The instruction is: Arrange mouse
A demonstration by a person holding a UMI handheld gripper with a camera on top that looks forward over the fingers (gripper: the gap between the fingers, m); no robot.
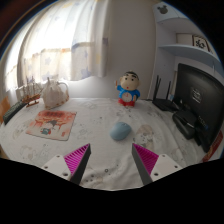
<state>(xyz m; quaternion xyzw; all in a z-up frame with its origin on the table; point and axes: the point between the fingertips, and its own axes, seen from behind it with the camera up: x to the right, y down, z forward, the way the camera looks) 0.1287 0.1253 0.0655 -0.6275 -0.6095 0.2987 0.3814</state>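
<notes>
A small pale blue mouse (pixel 120 130) lies on the white patterned cloth (pixel 100 150) just ahead of my fingers, about midway between their lines. My gripper (pixel 112 160) is open and empty, its two fingers with magenta pads (pixel 78 157) spread wide over the cloth, short of the mouse.
A cartoon boy doll (pixel 128 88) stands beyond the mouse. A reddish mat or book (pixel 51 124) lies to the left, with a white bag (pixel 54 95) and a small rack (pixel 30 98) behind it. A black monitor (pixel 202 92) and black box (pixel 186 123) stand at the right. Curtained windows lie behind.
</notes>
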